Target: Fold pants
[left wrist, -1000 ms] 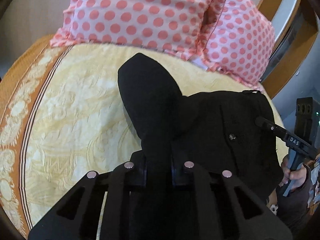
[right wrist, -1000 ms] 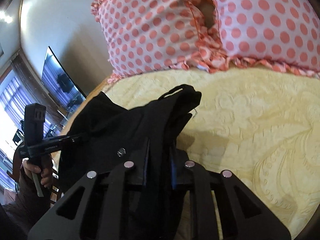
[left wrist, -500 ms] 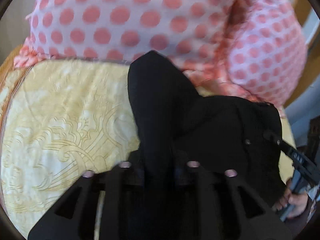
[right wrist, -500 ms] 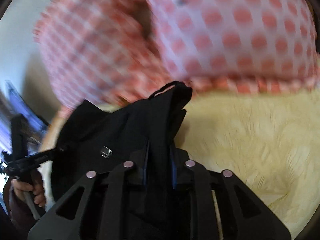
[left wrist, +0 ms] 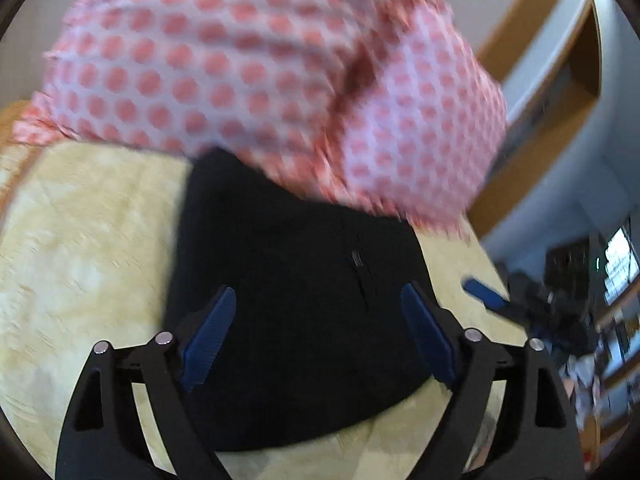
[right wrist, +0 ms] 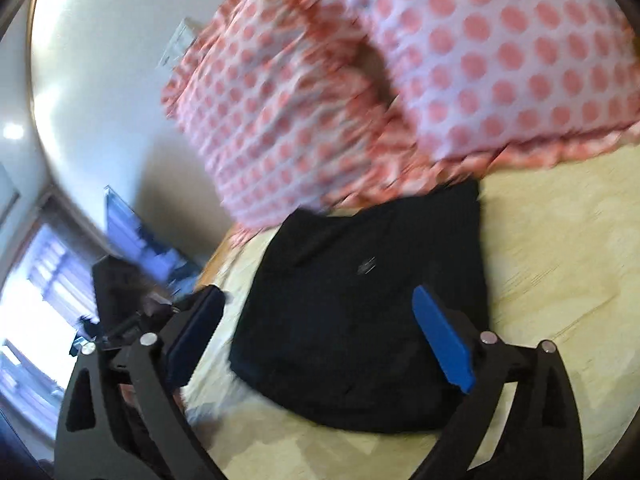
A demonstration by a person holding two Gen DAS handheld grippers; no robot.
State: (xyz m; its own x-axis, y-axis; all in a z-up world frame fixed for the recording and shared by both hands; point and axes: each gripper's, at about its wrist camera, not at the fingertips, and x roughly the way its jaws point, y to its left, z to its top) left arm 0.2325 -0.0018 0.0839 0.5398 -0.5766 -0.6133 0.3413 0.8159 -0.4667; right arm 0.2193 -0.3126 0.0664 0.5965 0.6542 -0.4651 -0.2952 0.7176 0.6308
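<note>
Black pants (left wrist: 296, 304) folded into a compact block on yellow bedspread (left wrist: 80, 240), left gripper (left wrist: 320, 336) and right gripper (right wrist: 320, 340) both spread wide

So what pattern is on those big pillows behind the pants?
Pink-red polka dots on the white frilled pillows, clearest in the right wrist view.

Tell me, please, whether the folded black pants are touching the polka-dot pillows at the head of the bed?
Cannot tell. In the right wrist view the black pants reach the frilled edge of the polka-dot pillows with no bedspread visible between, but motion blur hides any contact.
</note>
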